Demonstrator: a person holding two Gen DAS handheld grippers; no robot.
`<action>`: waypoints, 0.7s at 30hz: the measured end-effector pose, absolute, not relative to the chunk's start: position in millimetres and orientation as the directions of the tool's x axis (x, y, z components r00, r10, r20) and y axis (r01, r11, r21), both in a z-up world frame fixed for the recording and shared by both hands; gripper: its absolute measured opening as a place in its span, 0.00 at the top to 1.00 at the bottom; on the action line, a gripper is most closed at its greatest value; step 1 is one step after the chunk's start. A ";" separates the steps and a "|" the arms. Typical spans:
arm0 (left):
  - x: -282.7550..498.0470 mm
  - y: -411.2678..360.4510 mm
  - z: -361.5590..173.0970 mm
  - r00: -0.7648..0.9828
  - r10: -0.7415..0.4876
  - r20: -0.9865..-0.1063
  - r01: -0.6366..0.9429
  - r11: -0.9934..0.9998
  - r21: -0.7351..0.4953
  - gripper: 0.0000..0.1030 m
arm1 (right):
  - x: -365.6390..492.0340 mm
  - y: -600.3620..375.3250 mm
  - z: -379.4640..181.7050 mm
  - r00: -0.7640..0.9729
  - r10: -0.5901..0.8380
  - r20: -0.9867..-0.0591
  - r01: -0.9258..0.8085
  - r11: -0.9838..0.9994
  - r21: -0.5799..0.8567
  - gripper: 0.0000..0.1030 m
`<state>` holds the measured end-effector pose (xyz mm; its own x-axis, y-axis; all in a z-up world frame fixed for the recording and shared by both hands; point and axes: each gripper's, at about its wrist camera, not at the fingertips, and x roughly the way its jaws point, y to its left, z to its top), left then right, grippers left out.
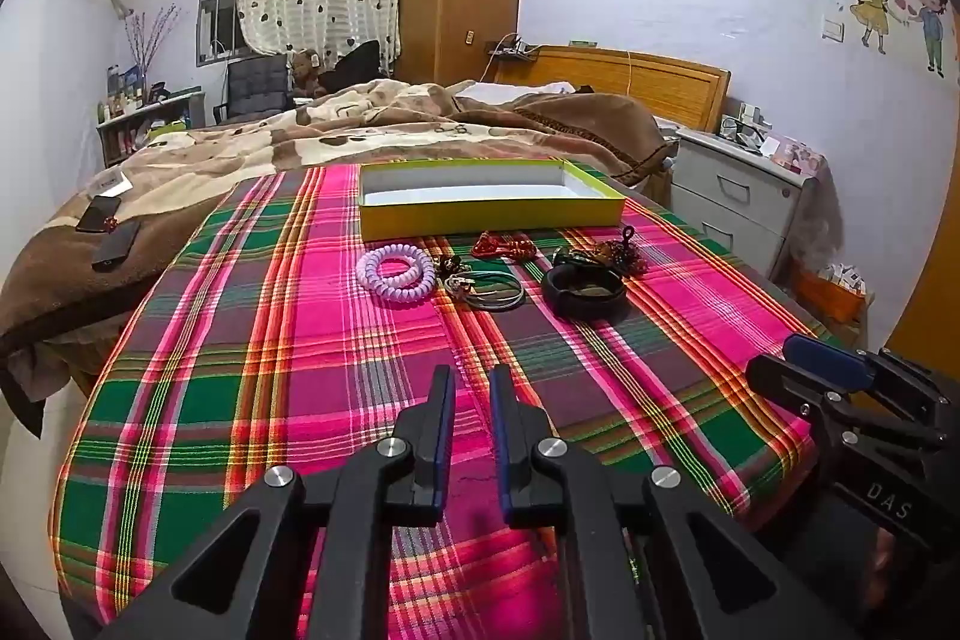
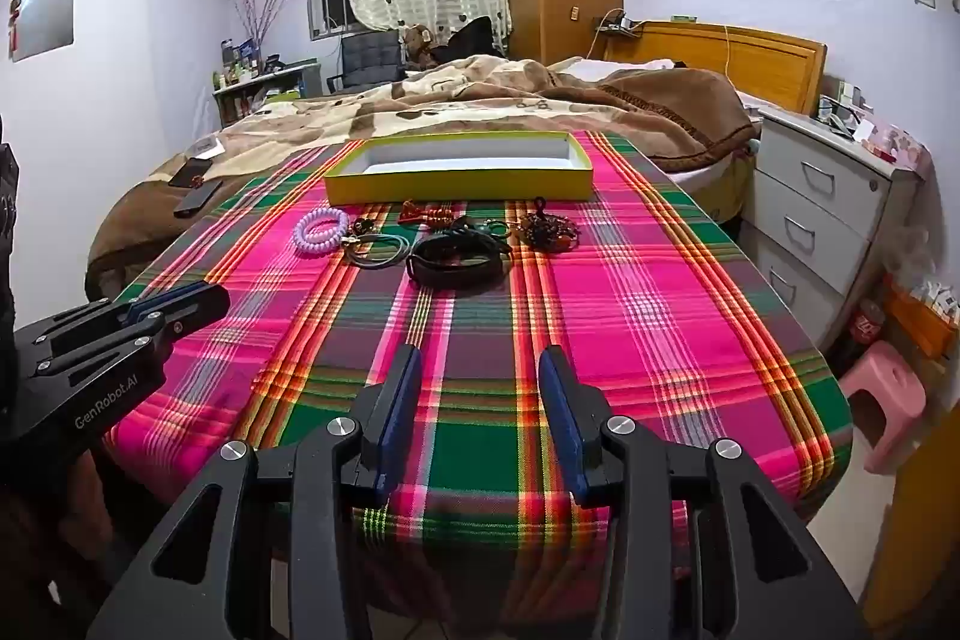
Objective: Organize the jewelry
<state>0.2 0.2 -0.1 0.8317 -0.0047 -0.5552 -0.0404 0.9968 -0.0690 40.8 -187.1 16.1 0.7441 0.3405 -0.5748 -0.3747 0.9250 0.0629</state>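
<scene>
left tongs (image 1: 471, 388) narrow gap, empty — right tongs (image 2: 480, 367) wide | jewelry (image 2: 438, 238) by box (image 2: 459, 184)

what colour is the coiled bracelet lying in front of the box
The coiled bracelet is pale lilac; the left wrist view shows it best, lying before the yellow-green box.

- Left gripper (image 1: 471, 376): tilted downward, blue-padded fingers (image 1: 445, 430) drawn near each other with a narrow gap, nothing between.
- Right gripper (image 2: 480, 358): tilted downward likewise, jaws spread wide, nothing between, just beside the left.
</scene>
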 end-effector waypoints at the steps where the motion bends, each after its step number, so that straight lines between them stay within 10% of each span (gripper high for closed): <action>1: 0.1 0.2 -0.1 0.833 -0.004 -0.553 -0.041 0.997 -0.069 0.90 | 40.8 -188.3 16.1 0.742 0.352 -0.571 -0.376 0.923 0.081 0.60; 21: -0.4 1.2 -2.2 0.831 0.000 -0.556 -0.045 0.997 -0.068 0.90 | 40.9 -190.9 21.6 0.745 0.344 -0.572 -0.375 0.925 0.067 0.60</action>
<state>-0.4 1.2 -2.2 0.8310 -0.0002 -0.5563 -0.0449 0.9967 -0.0675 40.9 -190.9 21.6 0.7448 0.3436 -0.5721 -0.3748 0.9246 0.0673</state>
